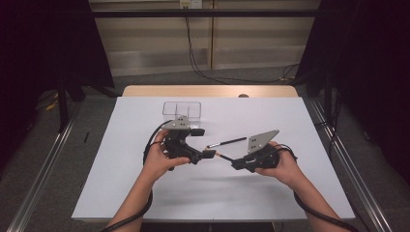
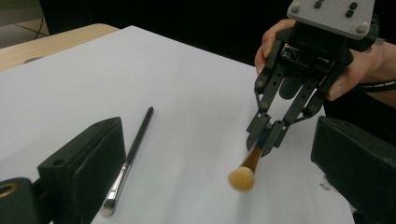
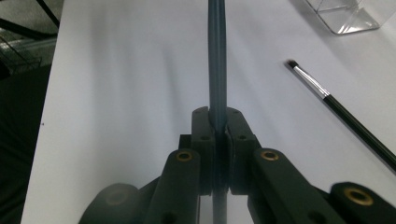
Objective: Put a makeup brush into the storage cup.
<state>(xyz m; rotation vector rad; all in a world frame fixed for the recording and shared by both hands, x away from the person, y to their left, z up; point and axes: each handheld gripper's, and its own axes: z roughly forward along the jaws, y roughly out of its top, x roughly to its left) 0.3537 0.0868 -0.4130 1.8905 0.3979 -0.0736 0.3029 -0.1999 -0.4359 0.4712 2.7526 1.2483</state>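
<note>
Fluffy tan-bristled makeup brush with a dark handle (image 2: 250,164) is pinched mid-handle between the pressed-together fingers of the right gripper (image 2: 264,138), held above the middle of the white tabletop (image 1: 145,193). Its long axis runs from that gripper toward the left gripper (image 1: 205,154), bristle end leading, so the left one is the closer receiver, and its fingers are spread wide with nothing between them. 1 more thin black brush with a silver ferrule (image 2: 128,162) lies flat on the tabletop just beside them. Clear plastic 2-compartment box (image 1: 182,111) sits toward the far edge, looks empty to me.
</note>
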